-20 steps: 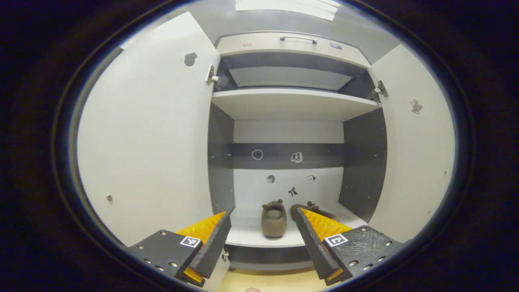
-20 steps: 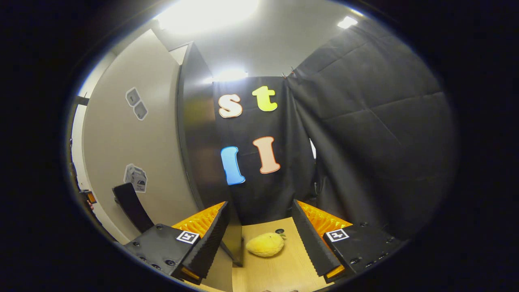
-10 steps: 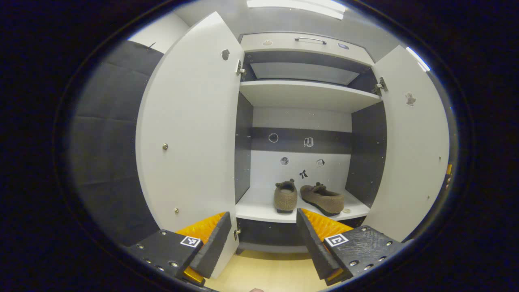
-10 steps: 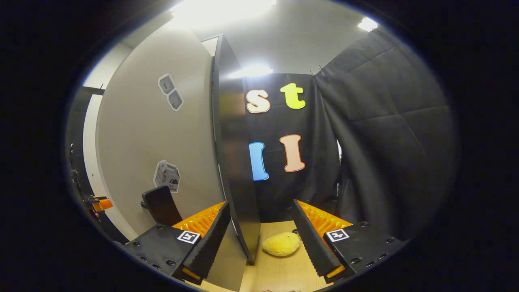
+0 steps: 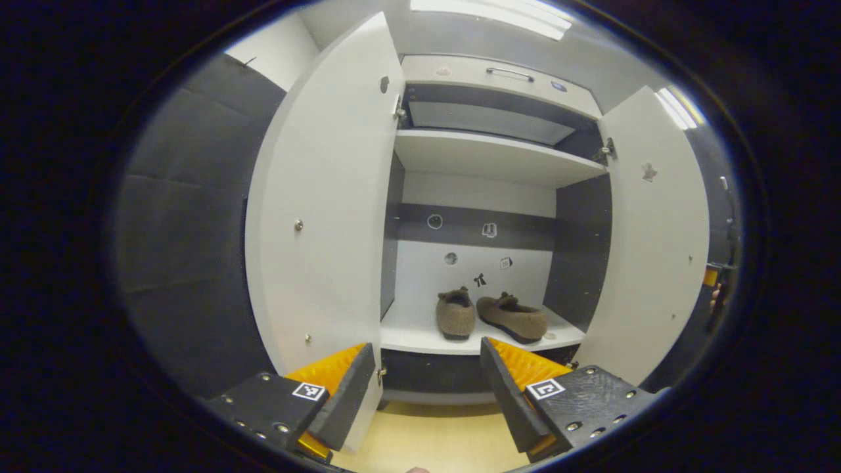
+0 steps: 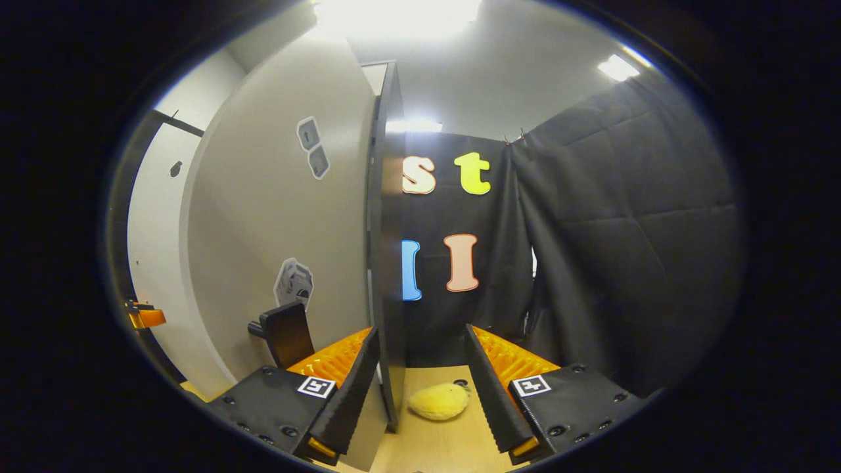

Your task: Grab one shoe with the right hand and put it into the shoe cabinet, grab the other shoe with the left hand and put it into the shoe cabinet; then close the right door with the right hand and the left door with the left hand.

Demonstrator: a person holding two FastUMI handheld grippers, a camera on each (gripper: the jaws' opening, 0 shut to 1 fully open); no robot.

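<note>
The shoe cabinet [image 5: 489, 157] was the biggest thing in the left gripper view. It was a tall box of smooth, flat boards, white on the shelves and dark grey on the inner side walls. Both doors stood wide open. The left door [image 5: 322, 197] was a big, plain white board with small metal studs. The right door [image 5: 650, 243] was white too, with a small sticker near its top. A long thin handle [image 5: 511, 72] sat on the drawer front at the top.

The two shoes lay side by side on the bottom shelf [image 5: 420, 338]. They looked soft and fuzzy, brown, with rounded shapes. The left shoe [image 5: 455, 314] showed its heel end. The right shoe [image 5: 512, 317] lay turned a little sideways, just beside the first.

The left gripper [image 5: 427, 387] was in front of the cabinet, low down, with its fingers wide apart and nothing between them.

The right gripper view looked from the other side of the right door [image 6: 276, 223], so it showed the door's outer face, grey and smooth, with stickers and a dark, curved handle [image 6: 287, 334]. The door's thin dark edge [image 6: 392, 263] stood between the right gripper's [image 6: 420, 387] spread fingers, but they did not press on it. A soft, yellow, lumpy toy [image 6: 437, 401] lay on the pale wooden floor [image 6: 453, 443] beyond.
</note>
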